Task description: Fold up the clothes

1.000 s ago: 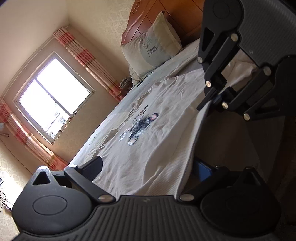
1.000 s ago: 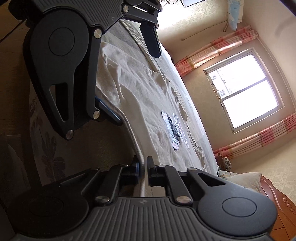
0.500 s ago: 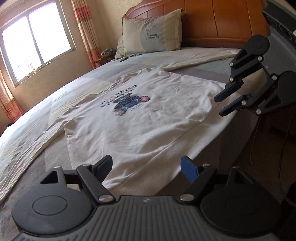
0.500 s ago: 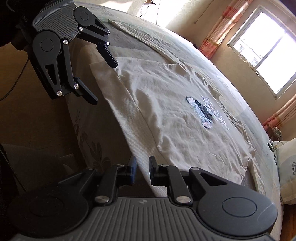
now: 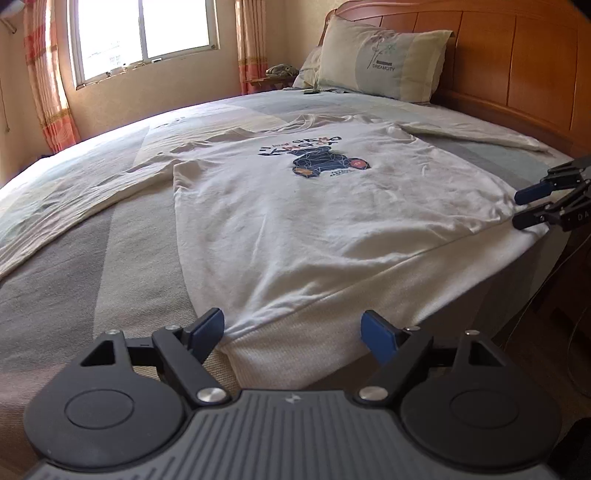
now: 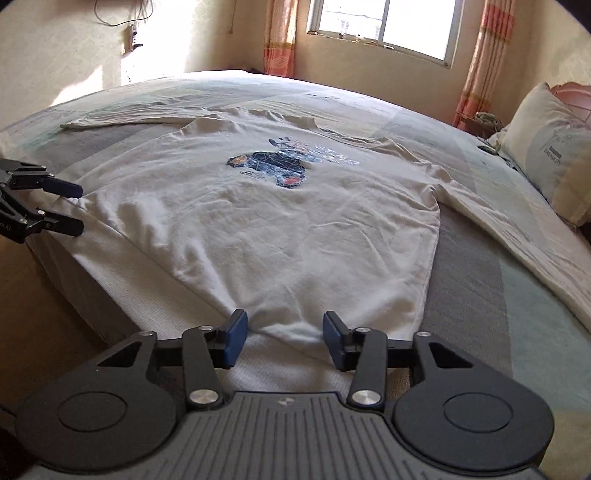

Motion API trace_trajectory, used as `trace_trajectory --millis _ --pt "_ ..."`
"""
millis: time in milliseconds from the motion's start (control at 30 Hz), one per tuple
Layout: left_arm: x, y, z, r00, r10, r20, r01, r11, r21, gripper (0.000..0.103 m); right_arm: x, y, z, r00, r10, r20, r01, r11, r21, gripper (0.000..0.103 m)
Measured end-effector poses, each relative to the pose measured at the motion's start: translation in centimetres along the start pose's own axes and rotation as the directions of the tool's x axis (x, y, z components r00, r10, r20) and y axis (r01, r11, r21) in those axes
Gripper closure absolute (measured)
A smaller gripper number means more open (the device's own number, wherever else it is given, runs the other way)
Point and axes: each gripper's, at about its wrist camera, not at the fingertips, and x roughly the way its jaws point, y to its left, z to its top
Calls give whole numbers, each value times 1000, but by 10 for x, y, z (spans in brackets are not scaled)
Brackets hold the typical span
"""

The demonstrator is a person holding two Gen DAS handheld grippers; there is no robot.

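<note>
A white long-sleeved shirt (image 5: 314,206) with a dark blue bear print lies face up and spread flat on the bed, its ribbed hem hanging over the near edge. My left gripper (image 5: 293,332) is open, with one hem corner lying loose between its fingers. My right gripper (image 6: 284,338) is opening its jaws around the other hem corner of the shirt (image 6: 295,229), and the pads do not press on the cloth. Each gripper shows in the other's view: the right gripper (image 5: 535,206) at the right, the left gripper (image 6: 62,206) at the left, both beside the hem.
A pillow (image 5: 384,62) leans on the wooden headboard (image 5: 517,74) at the head of the bed. The striped bedsheet (image 5: 92,258) surrounds the shirt. A window (image 6: 384,22) with pink curtains is beyond the far side. The floor drops away below the near bed edge.
Both grippers have rolled from sideways to level and drawn back from the hem. The right jaws, shut on the hem edge before, have let it go and spread apart.
</note>
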Motion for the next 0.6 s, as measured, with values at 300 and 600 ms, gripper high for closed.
trace_trajectory --millis 300,600 --pt "21 10 48 988 -102 116 113 990 -90 21 -1 -4 29 995 51 88 -56 997 59 30" --pt "20 38 27 1000 -8 -2 8 993 -119 20 11 -37 8 999 -32 -3 32 993 115 5"
